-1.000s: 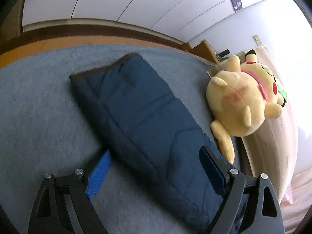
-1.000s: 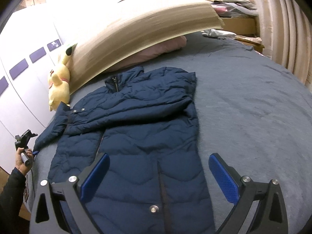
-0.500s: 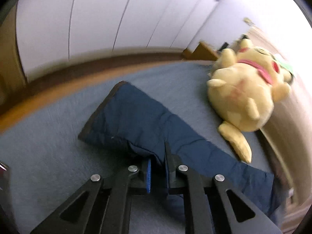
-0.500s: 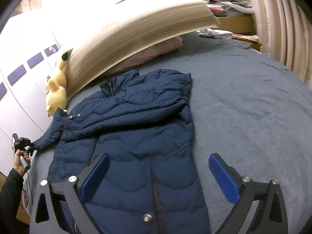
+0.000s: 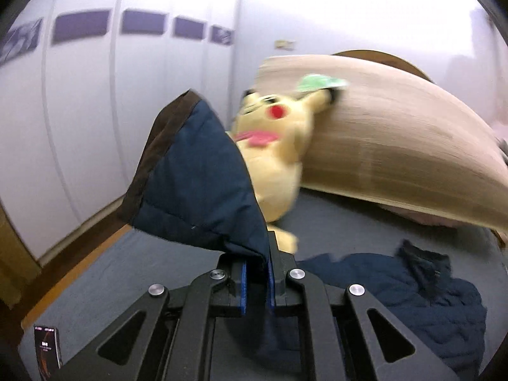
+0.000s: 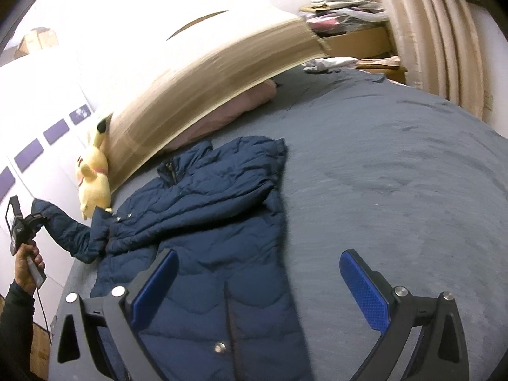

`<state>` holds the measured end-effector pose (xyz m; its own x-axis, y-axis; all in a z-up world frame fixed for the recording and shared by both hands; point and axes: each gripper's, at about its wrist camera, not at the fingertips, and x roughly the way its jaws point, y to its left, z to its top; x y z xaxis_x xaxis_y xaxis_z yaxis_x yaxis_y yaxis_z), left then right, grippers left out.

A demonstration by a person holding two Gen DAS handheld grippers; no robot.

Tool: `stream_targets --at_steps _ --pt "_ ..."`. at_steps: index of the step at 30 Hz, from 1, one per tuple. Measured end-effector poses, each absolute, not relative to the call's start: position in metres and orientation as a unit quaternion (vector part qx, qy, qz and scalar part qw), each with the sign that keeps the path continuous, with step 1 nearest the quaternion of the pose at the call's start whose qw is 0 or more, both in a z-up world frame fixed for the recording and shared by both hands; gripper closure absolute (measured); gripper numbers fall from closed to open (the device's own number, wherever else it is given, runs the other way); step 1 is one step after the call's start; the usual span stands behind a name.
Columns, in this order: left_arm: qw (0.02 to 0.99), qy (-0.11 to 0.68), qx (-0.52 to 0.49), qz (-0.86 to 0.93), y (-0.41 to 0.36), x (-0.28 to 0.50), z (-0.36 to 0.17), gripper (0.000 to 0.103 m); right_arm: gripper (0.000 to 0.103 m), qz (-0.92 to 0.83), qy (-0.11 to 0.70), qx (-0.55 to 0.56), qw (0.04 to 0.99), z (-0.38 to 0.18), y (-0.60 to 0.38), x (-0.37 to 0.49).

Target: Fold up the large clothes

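At the far left of the right view, our left gripper is clamped on the sleeve, raised off the bed. The jacket lies flat at center, probably front-up. Lower right, our right gripper stands wide apart, holding nothing.

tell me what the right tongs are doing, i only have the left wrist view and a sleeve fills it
Observer: The right tongs are open and hold nothing, above the lower front of the navy puffer jacket.
Operator: is the other sleeve folded yet
Observer: Yes, the far sleeve lies across the chest, on top of the jacket's body.
Operator: how does my grip look from there
Observer: The left tongs are shut on the sleeve cuff, lifted off the grey bedspread, beside the Pikachu plush.
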<state>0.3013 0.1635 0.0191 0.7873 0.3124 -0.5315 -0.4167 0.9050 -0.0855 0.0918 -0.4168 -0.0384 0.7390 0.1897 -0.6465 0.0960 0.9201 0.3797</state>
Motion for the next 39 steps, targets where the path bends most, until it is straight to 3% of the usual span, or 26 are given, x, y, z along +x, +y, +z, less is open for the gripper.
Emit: stream_targets --at_steps 13,20,29,30,32,34,39 --pt "0.956 0.283 -0.032 0.066 0.009 0.323 0.026 0.094 0.0 -0.007 0.343 0.24 0.908 -0.041 -0.466 0.065" --pt "0.941 0.339 0.01 0.012 -0.068 0.344 -0.024 0.094 0.0 -0.013 0.353 0.249 0.902 -0.05 -0.478 0.065" --pt "0.919 0.39 0.042 -0.03 -0.108 0.346 -0.067 0.093 0.0 -0.003 0.371 0.241 0.897 -0.053 -0.473 0.074" --pt "0.918 0.393 0.045 -0.03 -0.11 0.346 -0.068 0.09 0.0 -0.001 0.373 0.239 0.897 -0.052 -0.472 0.075" --pt "0.913 0.404 0.053 -0.035 -0.113 0.344 -0.067 0.074 0.0 0.0 0.373 0.236 0.897 -0.05 -0.468 0.076" --pt "0.913 0.403 0.052 -0.042 -0.115 0.34 -0.063 0.032 0.0 0.002 0.374 0.235 0.897 -0.049 -0.466 0.076" --pt "0.925 0.37 0.074 -0.051 -0.122 0.325 -0.043 0.029 0.0 0.005 0.376 0.232 0.897 -0.045 -0.461 0.076"
